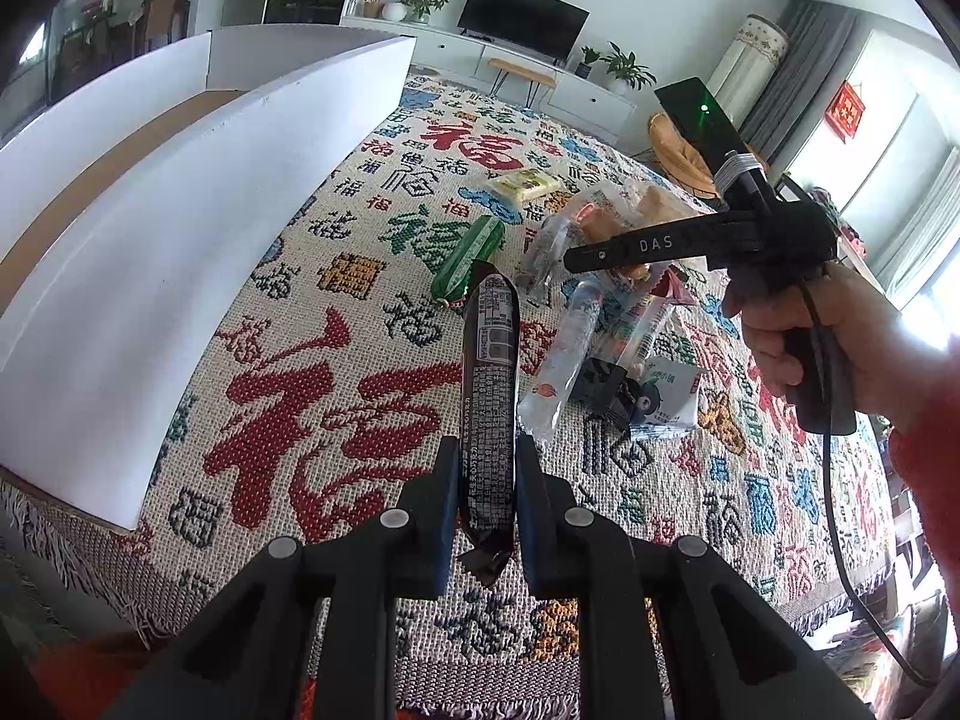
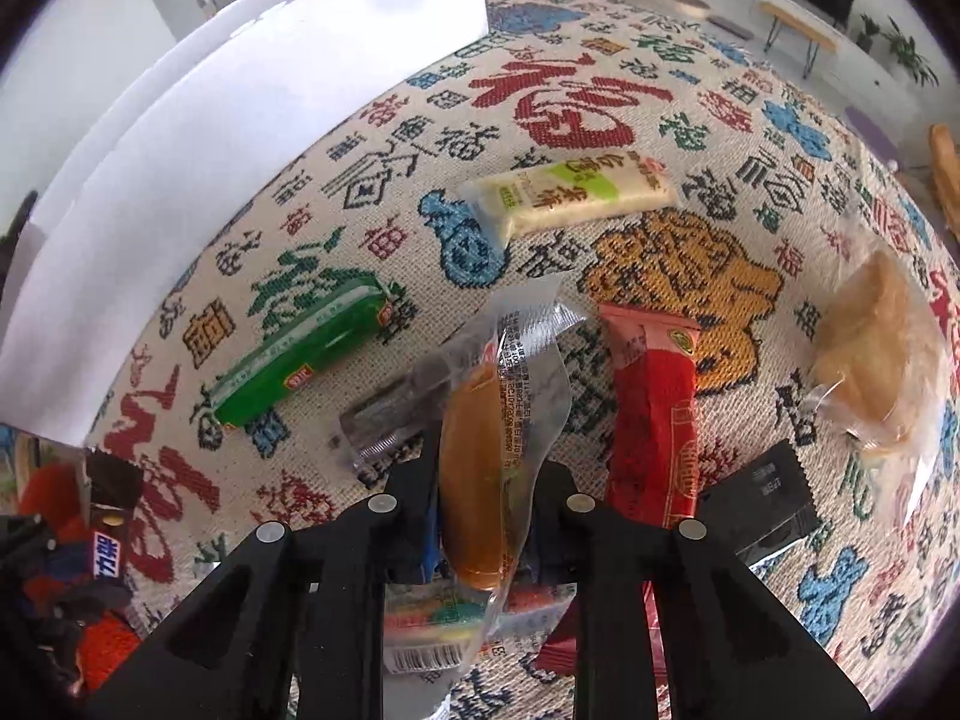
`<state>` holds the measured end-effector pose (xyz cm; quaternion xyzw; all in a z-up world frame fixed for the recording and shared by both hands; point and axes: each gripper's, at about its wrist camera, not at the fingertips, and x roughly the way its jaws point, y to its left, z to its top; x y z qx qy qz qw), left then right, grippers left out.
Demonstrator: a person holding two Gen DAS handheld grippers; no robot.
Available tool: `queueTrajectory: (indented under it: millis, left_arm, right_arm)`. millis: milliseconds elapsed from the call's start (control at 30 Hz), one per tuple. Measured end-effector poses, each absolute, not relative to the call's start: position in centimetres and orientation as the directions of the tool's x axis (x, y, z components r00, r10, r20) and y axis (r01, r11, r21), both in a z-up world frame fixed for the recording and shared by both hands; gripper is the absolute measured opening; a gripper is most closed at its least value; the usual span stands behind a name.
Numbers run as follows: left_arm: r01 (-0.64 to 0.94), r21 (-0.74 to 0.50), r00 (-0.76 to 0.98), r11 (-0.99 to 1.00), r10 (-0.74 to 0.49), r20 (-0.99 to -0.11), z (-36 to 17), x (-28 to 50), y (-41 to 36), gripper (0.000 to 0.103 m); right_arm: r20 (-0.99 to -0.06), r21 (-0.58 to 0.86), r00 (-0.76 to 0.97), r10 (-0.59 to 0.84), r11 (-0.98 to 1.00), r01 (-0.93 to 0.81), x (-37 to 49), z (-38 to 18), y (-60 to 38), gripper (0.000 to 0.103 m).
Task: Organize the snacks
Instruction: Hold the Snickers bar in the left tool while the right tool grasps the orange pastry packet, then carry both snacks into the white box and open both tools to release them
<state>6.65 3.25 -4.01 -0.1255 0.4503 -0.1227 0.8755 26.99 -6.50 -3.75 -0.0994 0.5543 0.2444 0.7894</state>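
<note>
My left gripper [image 1: 485, 468] is shut on a dark brown chocolate bar [image 1: 489, 396] and holds it upright above the patterned cloth; the bar also shows at the left edge of the right wrist view [image 2: 108, 516]. My right gripper [image 2: 486, 468] is shut on a clear-wrapped orange-brown bread roll [image 2: 486, 456], lifted over the snack pile. In the left wrist view the right gripper [image 1: 576, 258] hangs over the pile. A white cardboard box [image 1: 180, 228] stands to the left, also seen in the right wrist view [image 2: 240, 96].
On the cloth lie a green bar [image 2: 300, 360], a pale rice-cake pack [image 2: 570, 192], a red packet [image 2: 654, 414], a black packet [image 2: 762, 504], a clear-bagged pastry [image 2: 882, 336] and a clear wrapper [image 2: 390, 414]. A patterned cloth [image 1: 288, 396] covers the table.
</note>
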Motion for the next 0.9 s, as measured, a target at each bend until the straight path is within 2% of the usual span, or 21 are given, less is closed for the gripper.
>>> queueTrajectory:
  millis: [133,433,667,767,867,900]
  left_arm:
    - [0.098,-0.317,0.576,0.943,-0.314,-0.755,-3.8,6.6,3.4,0.017]
    - [0.096,-0.281,0.586,0.955,-0.282,-0.759,-3.0,6.3,3.0,0.017]
    - [0.043,-0.423,0.643,0.905,-0.349,-0.681,2.8,6.8,7.8,0.017]
    - [-0.042,-0.43,0.699,0.902,-0.281,-0.657,5.8,7.9,12.9,0.017]
    - [-0.17,-0.367,0.711,0.914,-0.145,-0.688,7.0,9.6,18.1,0.017]
    - [-0.222,-0.346,0.7,0.912,-0.098,-0.707,6.9,10.1,19.8,0.021]
  right_arm:
    - [-0.906,0.061,0.335,0.26,0.862,-0.503,26.2,-2.4,-6.4,0.021]
    - [-0.875,0.069,0.376,0.304,0.848,-0.525,24.1,0.8,-5.8,0.021]
    - [-0.825,0.11,0.382,0.416,0.782,-0.613,21.7,6.4,-1.7,0.021]
    - [-0.775,0.165,0.375,0.509,0.735,-0.658,21.7,10.1,2.5,0.021]
    - [-0.731,0.221,0.345,0.588,0.683,-0.697,22.2,12.3,7.8,0.022]
    - [-0.722,0.232,0.338,0.604,0.671,-0.705,22.4,12.7,9.6,0.022]
